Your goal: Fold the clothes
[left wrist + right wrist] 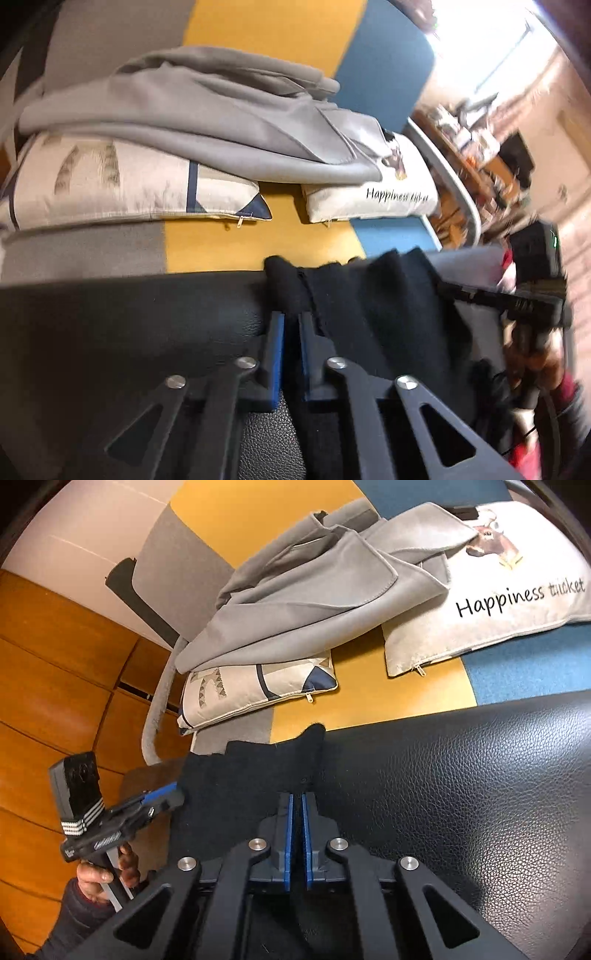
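Between my two tongs, on the black pebbled leather seat [461, 794], lies the black, soft, fuzzy knit garment [240, 786], its far edge bunched into small peaks. My left gripper [291, 321] has its blue-lined fingers pressed together on one corner of that edge, a wad of cloth bulging past the tips; my right gripper [297, 801] is pinched shut on the other corner, where a little point of fabric sticks up. I judge both bites shallow: if I lift or pull unevenly, a corner could slip out, and the limp knit could sag and wrinkle instead of folding flat. Black cloth on black leather also hides the hem, so I might have caught two layers. Beyond, a smooth grey folded garment [192, 122] drapes over a cream patterned cushion [103, 188] and a white printed cushion [498, 602] on yellow, blue and grey felt.
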Available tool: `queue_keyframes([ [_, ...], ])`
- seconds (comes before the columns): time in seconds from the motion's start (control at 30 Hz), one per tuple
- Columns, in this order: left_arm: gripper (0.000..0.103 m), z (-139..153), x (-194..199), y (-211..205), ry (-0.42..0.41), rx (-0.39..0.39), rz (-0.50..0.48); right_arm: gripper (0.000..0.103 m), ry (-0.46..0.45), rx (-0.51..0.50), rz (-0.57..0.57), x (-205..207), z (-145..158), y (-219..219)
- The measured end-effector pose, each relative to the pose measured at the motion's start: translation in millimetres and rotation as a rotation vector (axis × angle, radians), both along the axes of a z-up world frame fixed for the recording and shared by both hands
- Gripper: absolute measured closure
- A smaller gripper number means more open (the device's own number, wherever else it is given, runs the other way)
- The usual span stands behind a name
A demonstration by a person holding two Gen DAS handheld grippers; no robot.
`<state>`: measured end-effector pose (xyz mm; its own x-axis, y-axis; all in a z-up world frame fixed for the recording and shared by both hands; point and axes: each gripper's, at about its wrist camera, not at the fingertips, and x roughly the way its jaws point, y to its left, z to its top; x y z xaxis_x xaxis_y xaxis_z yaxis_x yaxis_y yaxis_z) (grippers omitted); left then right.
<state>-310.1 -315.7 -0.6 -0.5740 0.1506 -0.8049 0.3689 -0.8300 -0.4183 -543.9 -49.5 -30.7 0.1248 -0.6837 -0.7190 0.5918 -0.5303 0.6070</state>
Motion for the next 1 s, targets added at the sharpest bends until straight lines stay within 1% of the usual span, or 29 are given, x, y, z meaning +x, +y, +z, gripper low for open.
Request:
queue_keyframes([
  [0.1,0.099,4,8,0,0.030,-0.008,-0.002,0.098,0.031,-0.008,0.021,6,9,-2],
  [0.33,0.100,38,32,14,0.153,-0.001,-0.032,0.098,0.070,-0.070,0.048,22,38,8],
  [0.53,0.100,65,67,35,0.250,-0.003,-0.045,0.098,0.081,-0.107,0.052,47,58,27],
  [0.67,0.100,76,97,52,0.284,-0.010,-0.053,0.098,0.088,-0.125,0.054,71,67,47],
  [0.7,0.100,77,103,56,0.286,-0.012,-0.058,0.098,0.090,-0.130,0.055,77,70,53],
  [0.8,0.099,72,108,61,0.247,-0.024,-0.051,0.098,0.094,-0.125,0.061,94,71,65],
  [0.83,0.097,70,107,59,0.228,-0.031,-0.043,0.098,0.097,-0.118,0.058,97,70,68],
  [0.87,0.087,66,103,54,0.189,-0.048,-0.016,0.098,0.096,-0.111,0.053,98,69,70],
  [0.9,0.082,63,100,50,0.156,-0.061,0.010,0.098,0.093,-0.105,0.047,98,67,71],
  [0.93,0.082,60,98,44,0.146,-0.049,0.023,0.098,0.090,-0.100,0.040,98,65,72],
  [0.97,0.077,55,92,34,0.138,0.010,0.013,0.098,0.083,-0.096,0.031,96,63,72],
  [1.0,0.070,49,87,27,0.115,0.046,0.017,0.098,0.071,-0.095,0.023,93,60,72],
])
